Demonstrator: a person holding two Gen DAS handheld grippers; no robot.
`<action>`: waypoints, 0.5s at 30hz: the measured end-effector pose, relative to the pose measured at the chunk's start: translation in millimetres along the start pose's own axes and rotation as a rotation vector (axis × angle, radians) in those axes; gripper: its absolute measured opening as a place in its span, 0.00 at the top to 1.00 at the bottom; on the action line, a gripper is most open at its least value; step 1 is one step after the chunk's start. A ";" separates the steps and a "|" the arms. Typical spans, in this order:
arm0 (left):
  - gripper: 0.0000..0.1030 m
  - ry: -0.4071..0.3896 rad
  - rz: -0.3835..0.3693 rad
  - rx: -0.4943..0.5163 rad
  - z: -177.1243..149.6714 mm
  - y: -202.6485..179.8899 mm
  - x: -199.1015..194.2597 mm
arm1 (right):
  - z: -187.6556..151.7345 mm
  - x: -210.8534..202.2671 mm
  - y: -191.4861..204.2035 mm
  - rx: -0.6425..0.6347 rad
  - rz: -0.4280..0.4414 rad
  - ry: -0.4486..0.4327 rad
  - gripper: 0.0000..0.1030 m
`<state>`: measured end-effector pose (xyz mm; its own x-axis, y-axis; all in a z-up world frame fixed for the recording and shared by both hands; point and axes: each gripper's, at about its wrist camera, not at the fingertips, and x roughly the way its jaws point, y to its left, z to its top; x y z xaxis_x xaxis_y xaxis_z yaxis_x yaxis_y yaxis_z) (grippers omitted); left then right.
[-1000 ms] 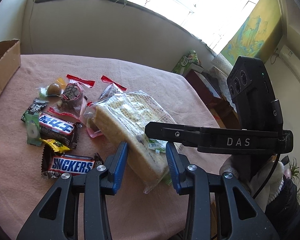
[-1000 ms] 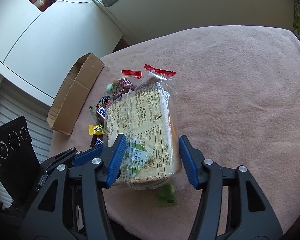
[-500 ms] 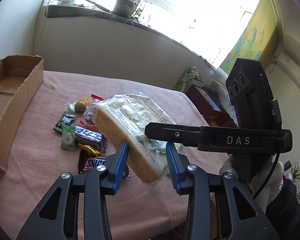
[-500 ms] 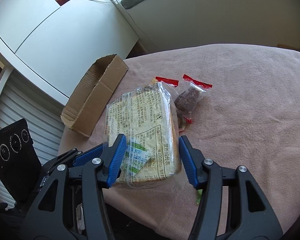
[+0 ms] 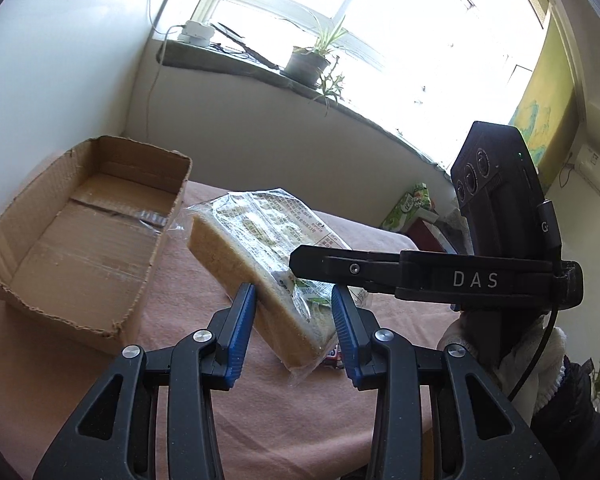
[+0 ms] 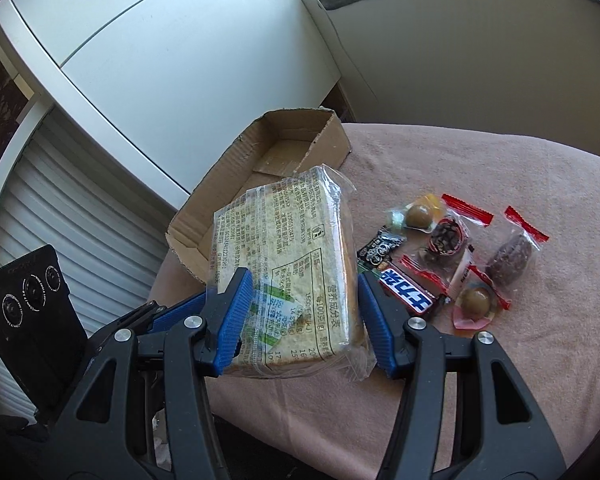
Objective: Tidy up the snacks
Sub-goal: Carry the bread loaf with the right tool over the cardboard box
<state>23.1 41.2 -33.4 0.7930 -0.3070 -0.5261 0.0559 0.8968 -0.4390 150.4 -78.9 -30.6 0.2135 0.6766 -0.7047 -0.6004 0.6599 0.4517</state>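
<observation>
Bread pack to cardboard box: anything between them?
Nothing. In the left wrist view, only bare pink cloth separates the bread pack from the cardboard box.

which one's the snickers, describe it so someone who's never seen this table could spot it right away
Start at the pink-covered table and find the pile of small snacks to the right of the bagged bread held above it. The Snickers bar lies at the near left edge of that pile, beside the right gripper's right finger. It is the only brown bar with a white panel of blue lettering; its neighbours are clear packets.
</observation>
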 end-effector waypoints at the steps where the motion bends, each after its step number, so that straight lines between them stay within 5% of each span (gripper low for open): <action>1: 0.65 -0.008 0.011 -0.003 1.9 5.7 -3.7 | 3.6 5.4 6.3 -0.010 0.007 0.003 0.45; 15: 0.65 -0.073 0.130 -0.093 19.9 91.1 -28.4 | 46.7 89.3 75.6 -0.085 0.085 0.050 0.45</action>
<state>17.7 137.9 -43.9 0.8319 -0.1634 -0.5304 -0.1037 0.8931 -0.4377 160.1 46.6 -33.9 0.1218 0.7103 -0.6932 -0.6783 0.5695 0.4643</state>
